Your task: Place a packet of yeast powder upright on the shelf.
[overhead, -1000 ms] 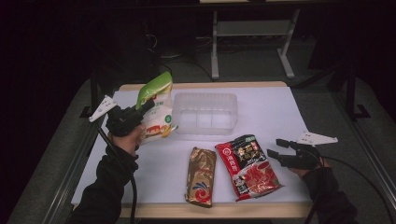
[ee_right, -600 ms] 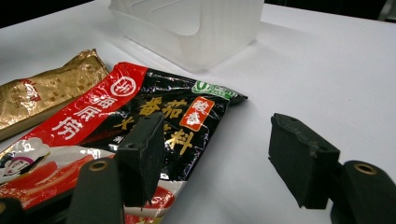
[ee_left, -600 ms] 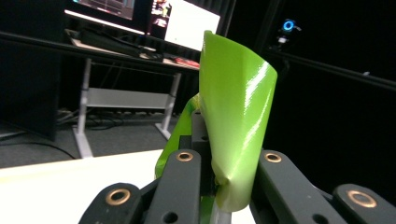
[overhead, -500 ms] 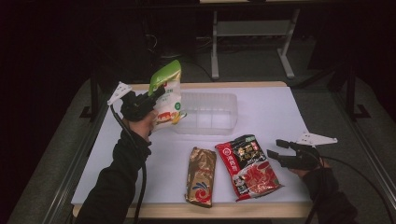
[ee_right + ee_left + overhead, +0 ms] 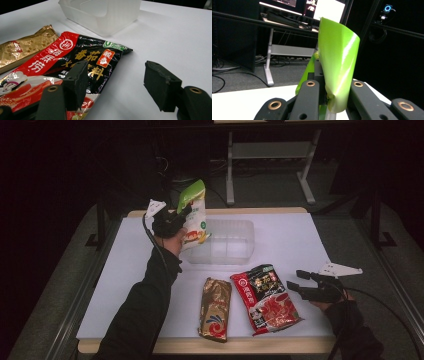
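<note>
High view has the left gripper [image 5: 176, 218] lifted over the far left part of the surface [image 5: 310, 245], its jaws clamped on a green-topped snack bag [image 5: 194, 215] that stands upright at 3 o'clock of the hand, hanging over the left end of the clear plastic bin [image 5: 227, 242]. Left gripper view shows what the overhead camera cannot: the bag's glossy green top [image 5: 338, 67] is pinched and creased between the two black jaws, curling upward.

At 4 o'clock on the surface the right gripper [image 5: 296, 281] lies low, jaws apart and holding nothing, pointing toward 9 o'clock at the red-and-black sauce packet [image 5: 265, 297]. Right gripper view puts that packet [image 5: 62, 72] under its left jaw, whether touching I cannot tell, with bare surface under the other. A gold packet [image 5: 215, 309] lies just left of the red one, at 6 o'clock of the bin. Nothing blocks the bin's opening.
</note>
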The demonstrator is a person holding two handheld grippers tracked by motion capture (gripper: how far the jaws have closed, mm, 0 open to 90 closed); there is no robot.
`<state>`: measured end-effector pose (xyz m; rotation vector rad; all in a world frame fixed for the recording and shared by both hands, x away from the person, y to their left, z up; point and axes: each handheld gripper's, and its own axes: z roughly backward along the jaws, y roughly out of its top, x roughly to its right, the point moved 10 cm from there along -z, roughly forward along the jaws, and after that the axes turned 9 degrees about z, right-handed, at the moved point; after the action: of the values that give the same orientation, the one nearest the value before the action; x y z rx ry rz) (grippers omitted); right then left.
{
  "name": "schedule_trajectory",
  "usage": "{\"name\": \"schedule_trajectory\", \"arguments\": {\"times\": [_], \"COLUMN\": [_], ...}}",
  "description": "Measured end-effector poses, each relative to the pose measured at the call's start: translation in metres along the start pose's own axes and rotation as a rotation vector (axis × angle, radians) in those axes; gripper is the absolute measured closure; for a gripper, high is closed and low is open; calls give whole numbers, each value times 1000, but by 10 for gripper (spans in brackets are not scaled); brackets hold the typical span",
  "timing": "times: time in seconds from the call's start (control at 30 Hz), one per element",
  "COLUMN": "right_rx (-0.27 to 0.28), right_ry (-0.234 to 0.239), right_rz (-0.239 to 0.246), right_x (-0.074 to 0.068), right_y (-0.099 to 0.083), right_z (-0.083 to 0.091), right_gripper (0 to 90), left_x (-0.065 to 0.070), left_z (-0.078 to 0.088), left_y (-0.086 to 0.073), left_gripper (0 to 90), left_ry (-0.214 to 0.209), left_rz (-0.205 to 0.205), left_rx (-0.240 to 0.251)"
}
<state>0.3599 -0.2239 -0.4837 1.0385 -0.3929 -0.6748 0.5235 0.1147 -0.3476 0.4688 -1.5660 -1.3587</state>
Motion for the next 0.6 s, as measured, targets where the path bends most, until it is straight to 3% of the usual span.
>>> {"name": "schedule_trajectory", "arguments": {"times": [0.27,0.33,0.5,0.6], "right_rx": [-1,-5,-7,-9], "right_ry": [3,5,11,11], "right_rz": [-4,-2,-2,-2], "right_x": [0,-1,-2,-2], "right_y": [-1,-2,-2,-3], "right_z": [0,-1,-2,-3], "right_gripper": [354,354,354,354], "left_x": [3,-1,-14,-21], "left_z": [-22,-26,-27,-26], "left_y": [-10,-13,-18,-24], "left_gripper": [826,824,819,807], "left_ry": [32,51,84,98], "left_rz": [6,8,60,57], "left_rx": [15,16,45,36]}}
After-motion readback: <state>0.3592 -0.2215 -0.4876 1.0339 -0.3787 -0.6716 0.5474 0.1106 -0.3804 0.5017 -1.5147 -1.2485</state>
